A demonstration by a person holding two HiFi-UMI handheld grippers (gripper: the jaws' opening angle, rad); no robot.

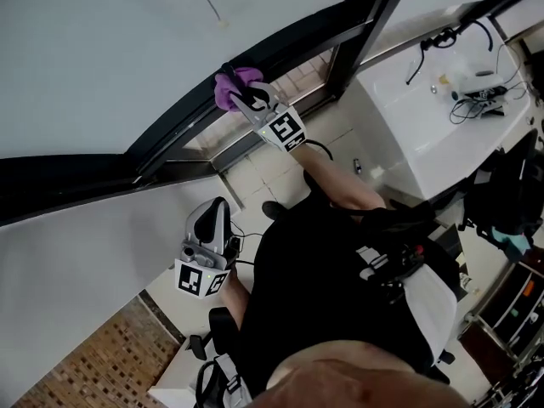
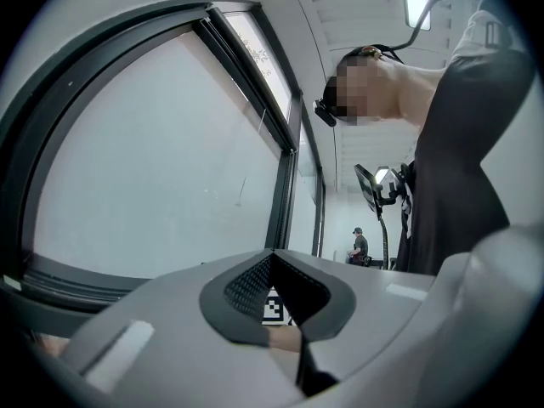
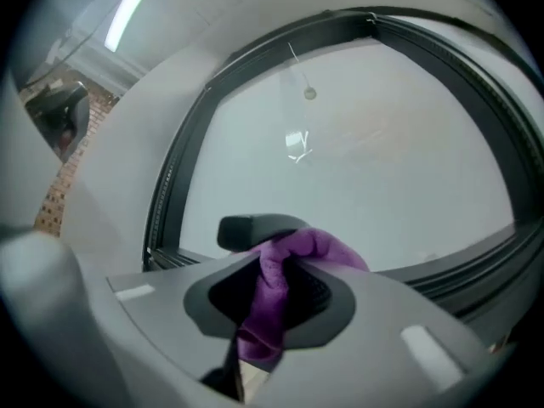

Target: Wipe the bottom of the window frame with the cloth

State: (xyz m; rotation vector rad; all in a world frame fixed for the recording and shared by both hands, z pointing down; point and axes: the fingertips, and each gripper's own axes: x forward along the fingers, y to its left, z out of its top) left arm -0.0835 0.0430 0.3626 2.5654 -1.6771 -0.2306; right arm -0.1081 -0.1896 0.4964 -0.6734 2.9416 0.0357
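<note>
Being clamped in the right tongs (image 1: 241, 100), the purple cloth (image 1: 227, 87) is held against the bottom of the window frame (image 1: 293, 45); the left tongs (image 1: 217, 214) are kept clenched, empty, well apart.

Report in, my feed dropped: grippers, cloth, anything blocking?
Right gripper shut on purple cloth, at window frame. Left gripper shut, empty, held low. Nothing blocking seen.

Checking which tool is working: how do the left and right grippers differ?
The right gripper is clamped on the purple cloth; the left gripper is shut on nothing. In the head view the right gripper is up at the dark window frame, while the left gripper is low, near the person's body, apart from the frame. Both have grey bodies and a marker cube.
</note>
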